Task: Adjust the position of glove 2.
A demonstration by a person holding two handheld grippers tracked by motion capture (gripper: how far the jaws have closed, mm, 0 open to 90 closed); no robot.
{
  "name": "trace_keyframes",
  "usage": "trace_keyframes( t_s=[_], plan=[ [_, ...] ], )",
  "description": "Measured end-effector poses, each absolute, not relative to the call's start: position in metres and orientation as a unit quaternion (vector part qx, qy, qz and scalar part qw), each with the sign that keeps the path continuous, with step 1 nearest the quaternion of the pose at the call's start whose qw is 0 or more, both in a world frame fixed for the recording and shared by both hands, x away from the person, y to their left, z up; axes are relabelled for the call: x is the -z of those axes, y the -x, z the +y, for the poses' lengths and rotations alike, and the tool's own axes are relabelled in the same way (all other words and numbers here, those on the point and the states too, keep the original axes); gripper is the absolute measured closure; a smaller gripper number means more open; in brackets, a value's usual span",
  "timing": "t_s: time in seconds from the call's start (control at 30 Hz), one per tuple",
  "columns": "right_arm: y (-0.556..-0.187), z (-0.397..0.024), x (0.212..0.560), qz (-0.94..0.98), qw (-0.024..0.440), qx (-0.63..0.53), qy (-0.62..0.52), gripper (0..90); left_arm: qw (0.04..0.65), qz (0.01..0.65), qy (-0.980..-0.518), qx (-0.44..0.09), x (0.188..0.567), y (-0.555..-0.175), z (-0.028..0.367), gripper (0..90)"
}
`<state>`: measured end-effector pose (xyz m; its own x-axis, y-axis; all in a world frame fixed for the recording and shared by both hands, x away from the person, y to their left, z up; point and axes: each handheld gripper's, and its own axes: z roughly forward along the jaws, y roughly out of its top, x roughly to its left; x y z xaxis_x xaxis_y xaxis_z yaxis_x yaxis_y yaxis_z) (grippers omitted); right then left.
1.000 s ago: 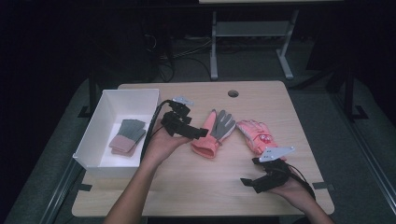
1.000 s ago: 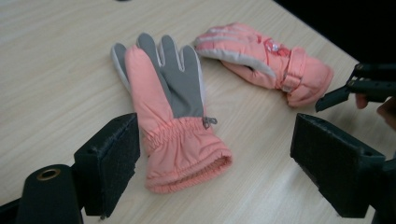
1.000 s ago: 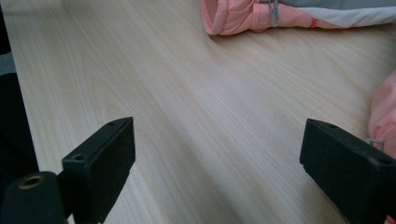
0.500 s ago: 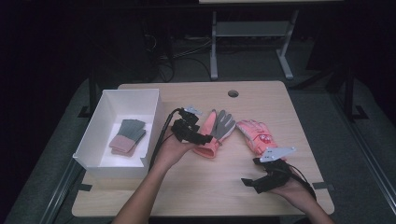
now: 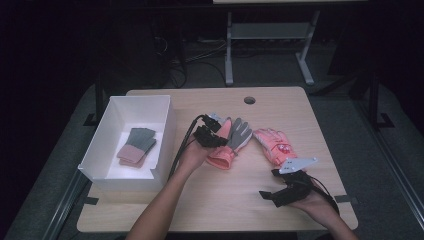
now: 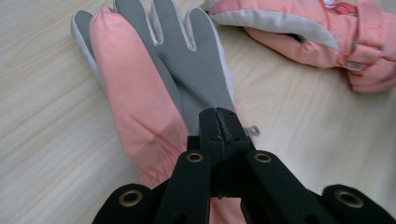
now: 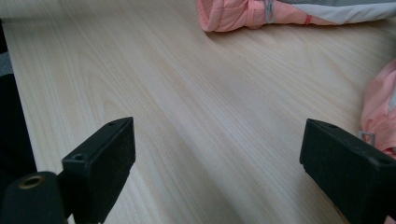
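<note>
**Left gripper pinched on the palm-up glove, box off to its left**

The left gripper (image 5: 216,137) sits on the pink-and-grey glove (image 5: 231,142) in the middle of the table (image 5: 200,200). Its jaws have just been closing, and in the left gripper view they stand pressed together with a fold of the grey palm fabric (image 6: 196,79) caught at their tips, close to the cuff end.

The glove lies with its long axis running near to far, cuff toward the person and fingers pointing away, leaning slightly right. The gripper comes at it along that same axis, from the cuff side.

The white box (image 5: 165,135), with a folded grey-and-pink item (image 5: 136,146) already inside, stands just to the left of this hand. So the carry would probably go leftward, across the glove's length, and the fingers would likely dangle and trail.

The second pink glove (image 5: 272,145) lies just right of the first. It is nearer the right gripper (image 5: 280,192), which rests at the near right with jaws wide apart over bare wood.
</note>
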<state>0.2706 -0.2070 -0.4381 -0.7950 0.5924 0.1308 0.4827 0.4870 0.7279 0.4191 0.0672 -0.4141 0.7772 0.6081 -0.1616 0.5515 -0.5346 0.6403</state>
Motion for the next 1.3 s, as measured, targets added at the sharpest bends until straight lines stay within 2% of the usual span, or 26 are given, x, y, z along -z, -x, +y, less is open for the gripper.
trace_keyframes(
  t_s=[0.3, 0.63, 1.3],
  plan=[
    [-0.27, -0.208, 0.438, 0.859, 0.067, -0.397, -0.316, 10.4, 0.36, 0.333, -0.871, -0.036, 0.422, -0.432, 0.059, 89.8],
    [-0.27, -0.21, 0.438, 0.859, 0.07, -0.399, -0.315, 12.0, 0.333, 0.327, -0.884, -0.03, 0.431, -0.437, 0.055, 89.8],
    [-0.269, -0.209, 0.438, 0.859, 0.071, -0.396, -0.317, 12.1, 0.318, 0.306, -0.897, 0.006, 0.426, -0.383, 0.064, 89.9]
  ],
)
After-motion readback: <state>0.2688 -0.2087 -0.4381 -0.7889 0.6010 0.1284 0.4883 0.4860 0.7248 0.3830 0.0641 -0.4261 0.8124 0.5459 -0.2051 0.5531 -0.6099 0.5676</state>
